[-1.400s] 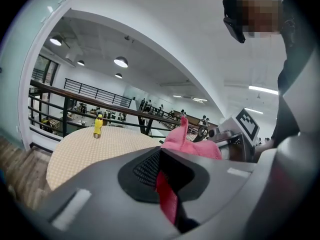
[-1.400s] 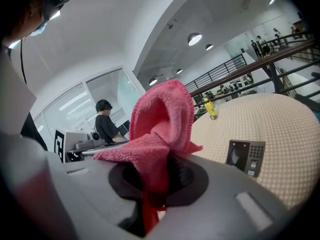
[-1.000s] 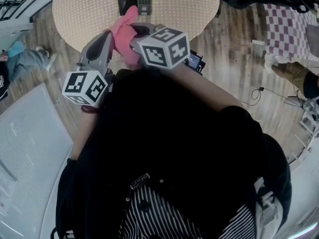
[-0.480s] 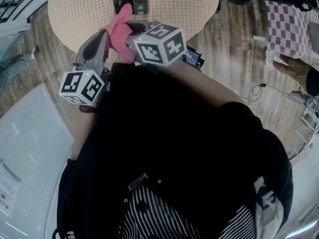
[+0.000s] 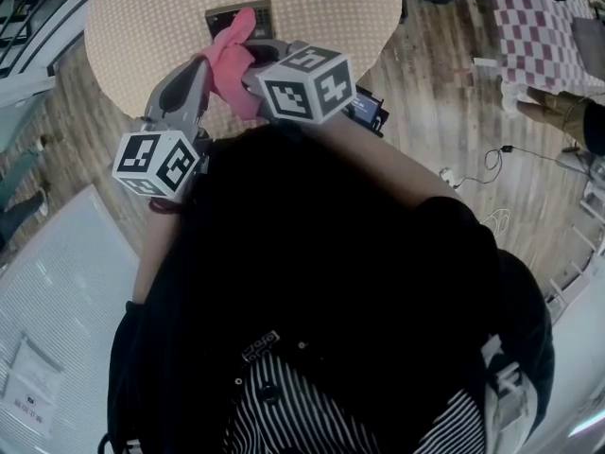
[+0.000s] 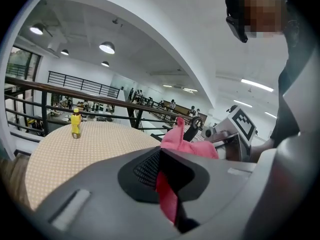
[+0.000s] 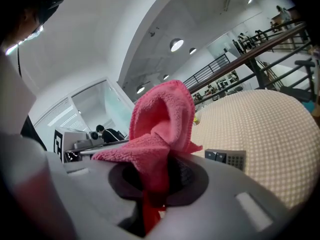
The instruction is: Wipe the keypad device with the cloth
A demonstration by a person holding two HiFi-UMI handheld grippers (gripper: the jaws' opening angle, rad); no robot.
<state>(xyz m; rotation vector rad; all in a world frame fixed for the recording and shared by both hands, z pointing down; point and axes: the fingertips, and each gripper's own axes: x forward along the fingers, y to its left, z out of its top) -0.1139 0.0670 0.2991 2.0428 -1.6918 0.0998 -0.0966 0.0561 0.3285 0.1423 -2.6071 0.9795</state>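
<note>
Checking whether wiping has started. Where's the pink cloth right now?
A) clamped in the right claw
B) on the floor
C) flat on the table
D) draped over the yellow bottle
A: in the right gripper view the pink cloth bunches up out of the right claw, whose jaws are shut on it. The keypad device lies uncovered on the table beyond.
</note>
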